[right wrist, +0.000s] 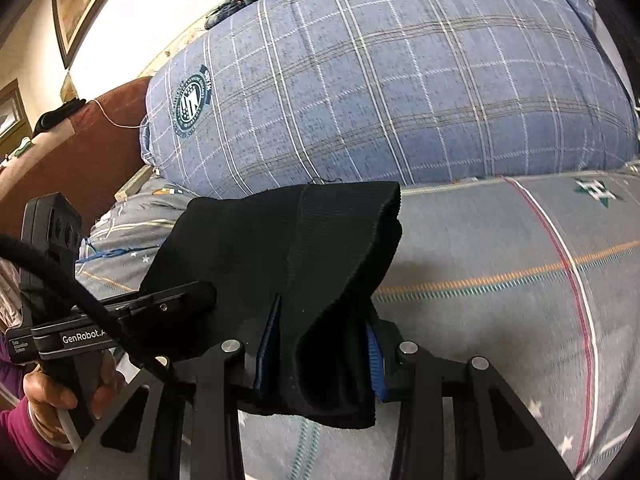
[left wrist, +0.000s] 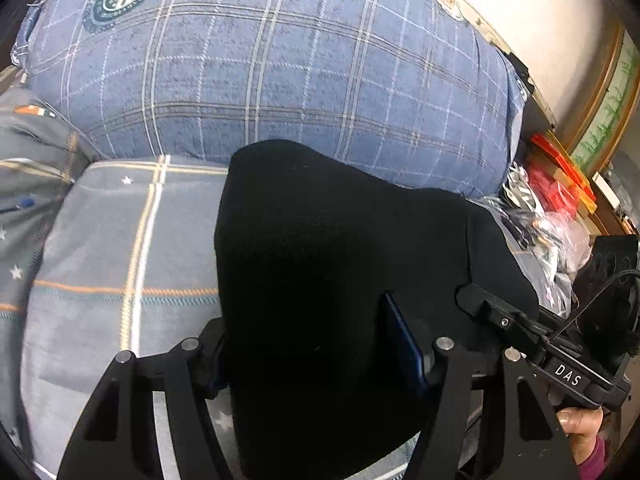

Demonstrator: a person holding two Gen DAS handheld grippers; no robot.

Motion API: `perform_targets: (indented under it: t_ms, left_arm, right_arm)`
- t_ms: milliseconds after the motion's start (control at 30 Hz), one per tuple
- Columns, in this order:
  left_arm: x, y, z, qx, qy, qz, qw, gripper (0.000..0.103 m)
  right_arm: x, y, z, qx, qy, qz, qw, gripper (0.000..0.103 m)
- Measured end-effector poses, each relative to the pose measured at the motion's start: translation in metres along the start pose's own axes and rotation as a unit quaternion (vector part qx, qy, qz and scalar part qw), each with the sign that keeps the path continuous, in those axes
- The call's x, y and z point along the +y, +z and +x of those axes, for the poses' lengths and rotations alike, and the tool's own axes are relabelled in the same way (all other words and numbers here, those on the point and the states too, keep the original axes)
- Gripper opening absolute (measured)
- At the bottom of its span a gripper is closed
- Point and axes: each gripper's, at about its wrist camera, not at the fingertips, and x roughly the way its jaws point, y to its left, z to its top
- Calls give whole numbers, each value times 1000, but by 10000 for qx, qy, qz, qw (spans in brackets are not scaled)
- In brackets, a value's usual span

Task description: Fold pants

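Observation:
The black pants (left wrist: 332,260) hang bunched between both grippers, lifted above the grey-blue bed sheet (left wrist: 116,264). My left gripper (left wrist: 316,364) is shut on the pants; one blue pad (left wrist: 404,344) shows through the cloth, the other is hidden. In the right wrist view the pants (right wrist: 280,248) drape forward with the ribbed waistband (right wrist: 344,220) on top. My right gripper (right wrist: 320,356) is shut on the pants, its blue pads (right wrist: 374,356) pressing folds of cloth. The right gripper's body (left wrist: 568,376) shows at the left view's right edge, and the left gripper's body (right wrist: 80,336) at the right view's left.
A big blue plaid pillow (left wrist: 300,60) lies right behind the pants, also in the right wrist view (right wrist: 400,88). Red boxes and plastic bags (left wrist: 560,188) clutter the right side. A brown headboard (right wrist: 80,148) stands at the left. The sheet (right wrist: 520,288) stretches to the right.

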Motion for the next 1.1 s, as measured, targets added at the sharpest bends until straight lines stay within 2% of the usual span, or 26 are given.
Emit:
perform_targets:
  t_ms: [400,700,767,800,833,867,933,1100]
  left_arm:
    - [30,34,12,-49,268,-56,9996,66]
    - [63,36,57,393,331,-366,9980,66]
    - [71,31,75,641,551,-372,9957,70]
    - [76,29,81,698,551,-449,9950,74]
    - [82,28,82,633,514,-601,9949,82]
    - [85,27,82,620,514,-671,9945,86]
    - [89,28,81,633,436,-739,9943,86]
    - [86,30,69,498,682,-665,9942,86]
  right_arm:
    - [17,35,46,59,126,-178,9997,41]
    - [5,38,94,423,99,-124,9990,42]
    - [2,34,108,536,-40,-126,9985,46]
    - [0,30,119,633,-325,-177,9973,47]
    - [-2,27,125,700,-544,-237,9958,52]
    - [-3,24,127,675,-663,-281,9951,63]
    - [-4,23,120,574,-703,-317,9954,67]
    - [7,29,100,485,-1070,-725,9904,68]
